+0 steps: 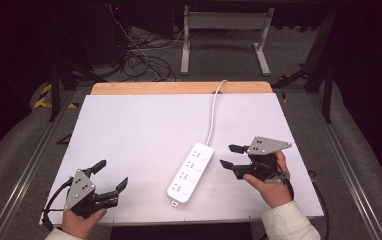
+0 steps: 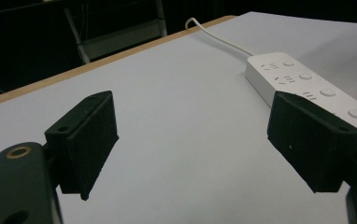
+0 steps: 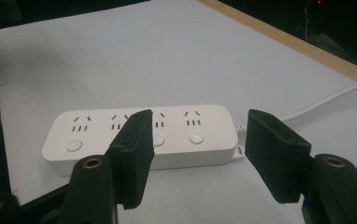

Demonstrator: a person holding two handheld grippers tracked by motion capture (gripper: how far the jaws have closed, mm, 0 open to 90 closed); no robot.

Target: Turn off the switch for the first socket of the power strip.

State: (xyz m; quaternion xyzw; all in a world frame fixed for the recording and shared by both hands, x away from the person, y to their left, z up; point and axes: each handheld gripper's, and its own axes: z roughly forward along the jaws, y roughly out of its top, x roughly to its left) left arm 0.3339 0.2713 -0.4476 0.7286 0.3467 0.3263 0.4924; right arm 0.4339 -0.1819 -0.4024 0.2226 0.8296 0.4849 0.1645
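Note:
A white power strip with several sockets and round buttons lies flat near the middle front of the white table top. Its white cord runs to the far edge. My right gripper hovers just right of the strip with its jaws open toward it and nothing between them. At the front left corner my left gripper is held open and empty, well left of the strip.
A wooden strip borders the table's far edge. Metal rails run along both sides. Beyond it, tangled cables lie on the floor beside a white desk frame.

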